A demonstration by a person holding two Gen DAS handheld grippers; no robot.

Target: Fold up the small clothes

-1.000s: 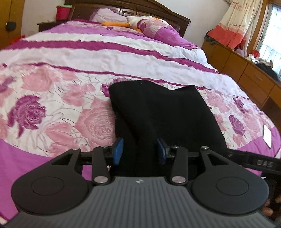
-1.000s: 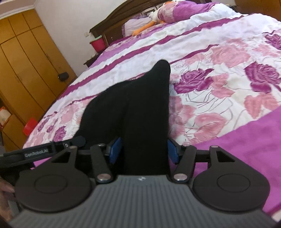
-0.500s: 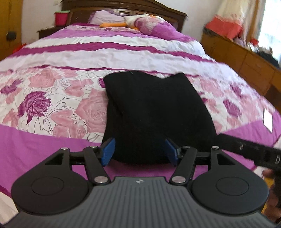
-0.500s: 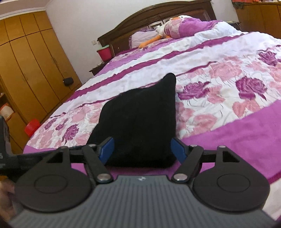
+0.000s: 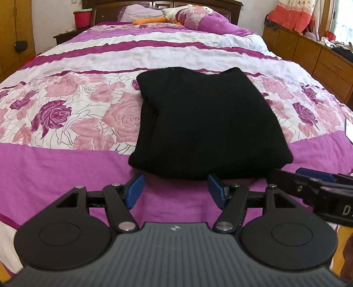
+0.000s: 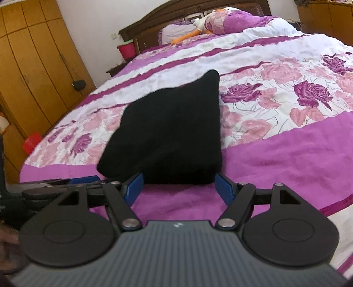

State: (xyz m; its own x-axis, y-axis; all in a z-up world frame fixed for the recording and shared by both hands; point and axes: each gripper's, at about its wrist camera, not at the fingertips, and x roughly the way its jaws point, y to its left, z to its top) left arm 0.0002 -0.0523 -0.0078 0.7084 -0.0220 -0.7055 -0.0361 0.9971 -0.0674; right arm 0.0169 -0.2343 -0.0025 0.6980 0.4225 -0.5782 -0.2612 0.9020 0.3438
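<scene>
A black garment (image 5: 205, 123) lies folded into a thick rectangle on the floral purple bedspread (image 5: 66, 167). My left gripper (image 5: 175, 183) sits just short of its near edge. Its jaws are opening, and only bedspread lies between the blue pads (image 5: 135, 189). In the right wrist view the same garment (image 6: 167, 132) lies ahead of my right gripper (image 6: 178, 181), which is open and clear of the cloth. Each gripper shows in the other's view: the right one (image 5: 313, 183) at the right edge, the left one (image 6: 72, 182) at the left.
Pillows and a plush duck (image 5: 176, 15) lie at the headboard. A red bucket (image 5: 82, 17) stands on the nightstand. Wooden drawers (image 5: 320, 55) run along the right of the bed, and a wardrobe (image 6: 33, 66) along the left. A white flat object (image 5: 349, 130) rests near the bed's right edge.
Both grippers opened and let go of the black garment, then drew back from it. The garment now lies flat with its near edge free of the pads.
</scene>
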